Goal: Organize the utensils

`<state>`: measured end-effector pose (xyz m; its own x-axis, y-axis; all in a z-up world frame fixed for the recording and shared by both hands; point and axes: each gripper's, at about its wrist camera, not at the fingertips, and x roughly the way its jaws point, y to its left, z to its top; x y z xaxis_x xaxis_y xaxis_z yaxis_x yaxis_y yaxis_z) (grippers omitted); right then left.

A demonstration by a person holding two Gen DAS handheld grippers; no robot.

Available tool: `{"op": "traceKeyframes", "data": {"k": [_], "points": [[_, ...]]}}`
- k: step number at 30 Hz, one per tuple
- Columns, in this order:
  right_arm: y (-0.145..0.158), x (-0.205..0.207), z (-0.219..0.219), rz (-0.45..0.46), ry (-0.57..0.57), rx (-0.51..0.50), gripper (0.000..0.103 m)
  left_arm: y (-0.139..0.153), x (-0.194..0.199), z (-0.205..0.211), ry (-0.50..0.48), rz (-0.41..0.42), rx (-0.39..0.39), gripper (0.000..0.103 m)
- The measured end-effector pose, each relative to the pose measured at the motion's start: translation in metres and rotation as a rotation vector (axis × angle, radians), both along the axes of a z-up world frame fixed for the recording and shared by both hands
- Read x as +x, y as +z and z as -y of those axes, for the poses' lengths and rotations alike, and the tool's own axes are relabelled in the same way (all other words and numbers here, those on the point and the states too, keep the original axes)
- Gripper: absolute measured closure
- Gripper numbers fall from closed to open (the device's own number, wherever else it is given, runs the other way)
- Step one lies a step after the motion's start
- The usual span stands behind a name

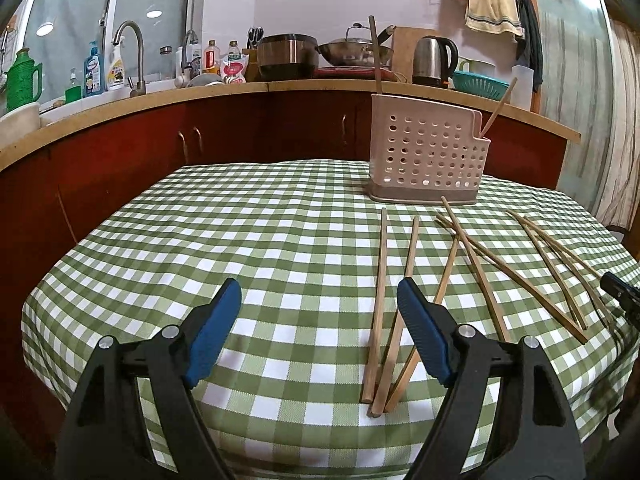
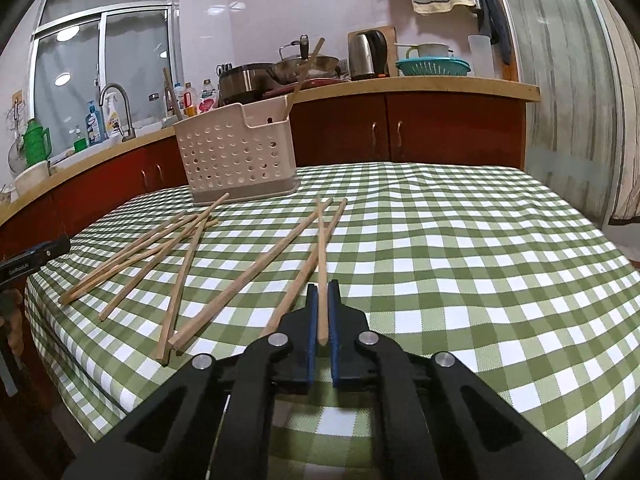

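Several wooden chopsticks [image 1: 516, 276] lie loose on the green checked tablecloth [image 1: 260, 240]. A perforated beige utensil holder [image 1: 424, 156] stands at the far side with two chopsticks [image 1: 374, 56] upright in it. My left gripper [image 1: 319, 286] hangs open low over the cloth. Two chopsticks [image 1: 380, 300] lie just inside its right finger [image 1: 420, 328], and neither pad touches them. My right gripper [image 2: 322, 292] is shut on one chopstick [image 2: 321, 248], which points ahead toward the holder [image 2: 236, 160]. More chopsticks [image 2: 160, 248] lie scattered to its left.
Behind the table runs a kitchen counter [image 1: 280, 86] with red cabinets, a sink tap [image 1: 134, 52], a wok [image 1: 354, 50] and a kettle [image 1: 432, 60]. The cloth drops off at the near table edge [image 2: 100, 412]. The left gripper's tip [image 2: 36, 258] shows at the left border.
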<state>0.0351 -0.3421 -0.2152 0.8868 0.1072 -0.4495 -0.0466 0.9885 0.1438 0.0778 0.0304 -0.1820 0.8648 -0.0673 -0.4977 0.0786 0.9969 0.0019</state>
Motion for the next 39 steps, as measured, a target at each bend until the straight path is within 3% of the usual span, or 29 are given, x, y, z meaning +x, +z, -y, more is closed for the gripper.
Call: {"op": "traceKeyframes", "data": {"k": [17, 28, 33, 39], "points": [[0.025, -0.003, -0.026, 0.061, 0.062, -0.065, 0.097, -0.025, 0.016, 0.007, -0.048, -0.123, 0.012, 0.048], [0.027, -0.002, -0.03, 0.058, 0.077, -0.06, 0.097, -0.032, 0.01, 0.014, -0.091, -0.137, 0.047, 0.05], [0.027, -0.002, -0.029, 0.062, 0.075, -0.056, 0.097, -0.035, 0.008, 0.015, -0.123, -0.149, 0.036, 0.07], [0.03, -0.003, -0.027, 0.069, 0.074, -0.045, 0.097, -0.035, 0.005, 0.013, -0.123, -0.149, 0.021, 0.072]]}}
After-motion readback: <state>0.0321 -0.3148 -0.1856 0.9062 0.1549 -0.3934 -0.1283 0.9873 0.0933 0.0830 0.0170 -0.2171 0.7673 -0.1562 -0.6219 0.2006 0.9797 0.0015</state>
